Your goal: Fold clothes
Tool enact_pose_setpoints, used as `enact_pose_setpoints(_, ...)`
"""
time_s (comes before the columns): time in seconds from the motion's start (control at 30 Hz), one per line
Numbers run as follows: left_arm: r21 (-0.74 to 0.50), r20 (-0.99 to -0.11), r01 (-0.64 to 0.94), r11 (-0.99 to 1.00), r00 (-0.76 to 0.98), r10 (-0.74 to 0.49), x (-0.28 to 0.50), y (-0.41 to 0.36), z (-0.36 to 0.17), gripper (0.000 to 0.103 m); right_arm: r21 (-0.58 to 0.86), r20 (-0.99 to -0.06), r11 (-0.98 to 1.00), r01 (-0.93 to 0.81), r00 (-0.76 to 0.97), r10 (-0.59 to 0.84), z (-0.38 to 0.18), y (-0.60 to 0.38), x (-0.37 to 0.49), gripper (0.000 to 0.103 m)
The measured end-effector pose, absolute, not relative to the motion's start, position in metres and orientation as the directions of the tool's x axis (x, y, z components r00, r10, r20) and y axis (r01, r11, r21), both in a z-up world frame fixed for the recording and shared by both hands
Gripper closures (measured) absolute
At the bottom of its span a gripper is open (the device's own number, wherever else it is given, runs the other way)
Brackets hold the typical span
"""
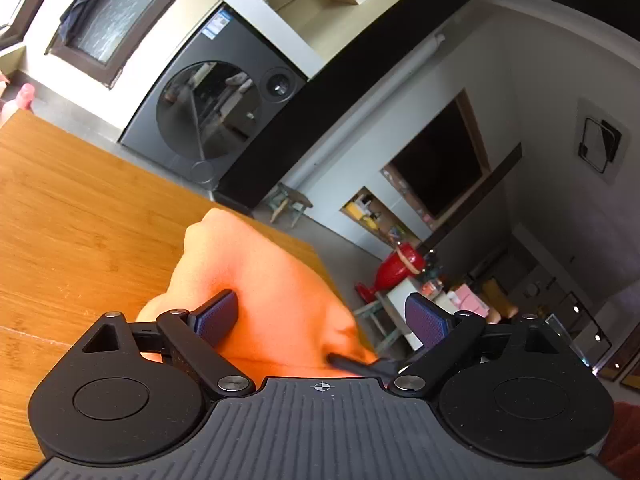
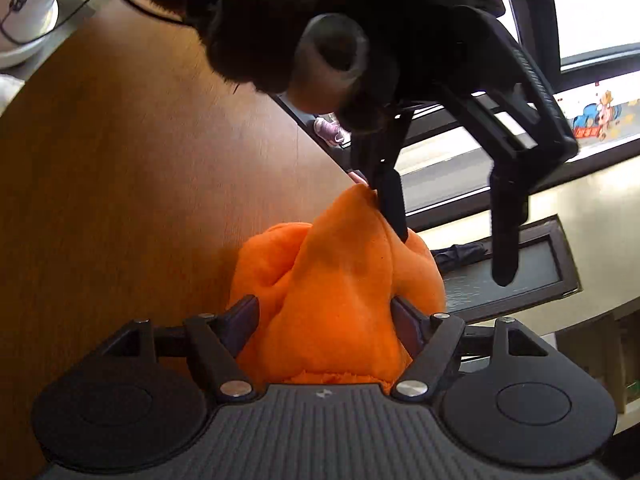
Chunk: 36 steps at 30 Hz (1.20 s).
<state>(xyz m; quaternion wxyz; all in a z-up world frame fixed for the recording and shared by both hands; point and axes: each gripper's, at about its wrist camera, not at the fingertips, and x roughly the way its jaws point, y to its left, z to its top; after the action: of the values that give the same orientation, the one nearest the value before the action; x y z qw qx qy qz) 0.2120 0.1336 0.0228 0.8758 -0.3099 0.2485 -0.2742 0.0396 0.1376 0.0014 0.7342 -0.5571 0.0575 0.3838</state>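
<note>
An orange cloth lies bunched near the far edge of the wooden table. In the left wrist view my left gripper stands open wide; the cloth touches its left pad and its right pad is clear of it. Seen from the right wrist, the left gripper comes down from above, one finger at the raised tip of the orange cloth. My right gripper is open, the cloth heaped loosely between its pads.
A dark-gloved hand holds the left gripper's handle. The table's edge runs close behind the cloth, with a window beyond. A grey washing machine stands past the table. A white object with a cable lies at the table's far left.
</note>
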Motion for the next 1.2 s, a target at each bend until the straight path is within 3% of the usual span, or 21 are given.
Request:
enact_pose_setpoints(0.03,-0.680,-0.266,0.323,0.659,0.728,-0.631,0.210,0.136,0.020,0.009,-0.713,-0.529,0.156,-0.683,0.671,0.520,0.020,0.130,0.044,0.018)
enact_pose_setpoints(0.1,-0.685,-0.266,0.316,0.657,0.730,-0.629,0.206,0.142,0.015,0.009,-0.590,-0.526,0.295,-0.752,0.635,0.566,0.054,0.113,0.055,0.014)
enact_pose_setpoints(0.17,-0.681,-0.272,0.312,0.663,0.732,-0.624,0.202,0.144,0.013,0.009,-0.423,-0.490,0.448,-0.787,0.615,0.618,0.087,0.091,0.073,0.000)
enact_pose_setpoints(0.27,-0.672,-0.281,0.305,0.675,0.738,-0.613,0.199,0.145,0.010,0.009,-0.168,-0.414,0.624,-0.763,0.629,0.658,0.110,0.059,0.120,0.000)
enact_pose_setpoints(0.33,-0.663,-0.289,0.297,0.687,0.745,-0.601,0.199,0.144,0.010,0.009,-0.068,-0.420,0.694,-0.717,0.652,0.632,0.097,0.056,0.143,0.000)
enact_pose_setpoints(0.43,-0.645,-0.310,0.285,0.709,0.751,-0.583,0.201,0.143,0.013,0.009,-0.161,-0.560,0.735,-0.659,0.674,0.482,0.038,0.076,0.170,0.000)
enact_pose_setpoints(0.5,-0.638,-0.332,0.272,0.721,0.747,-0.576,0.202,0.142,0.014,0.010,-0.206,-0.603,0.737,-0.644,0.676,0.423,-0.004,0.081,0.172,0.000)
enact_pose_setpoints(0.63,-0.604,-0.343,0.200,0.771,0.808,-0.478,0.187,0.150,0.028,0.008,-0.073,-0.540,0.804,-0.590,0.701,0.466,-0.020,0.058,0.168,0.000)
enact_pose_setpoints(0.7,-0.635,-0.330,0.155,0.757,0.832,-0.447,0.181,0.158,0.029,0.006,0.066,-0.533,0.810,-0.583,0.666,0.522,-0.027,0.040,0.177,0.000)
enact_pose_setpoints(0.87,-0.701,-0.377,0.117,0.704,0.777,-0.505,0.199,0.155,0.016,0.005,0.437,-0.492,0.742,-0.509,0.555,0.670,-0.050,-0.014,0.201,0.000)
enact_pose_setpoints(1.07,-0.715,-0.210,0.288,0.638,0.782,-0.587,0.204,0.141,0.063,0.004,0.478,-0.471,0.761,-0.438,0.604,0.643,-0.056,-0.034,0.197,0.000)
enact_pose_setpoints(1.2,-0.664,-0.137,0.320,0.676,0.837,-0.530,0.180,0.146,0.095,0.004,0.416,-0.482,0.794,-0.444,0.633,0.606,-0.052,-0.024,0.200,0.000)
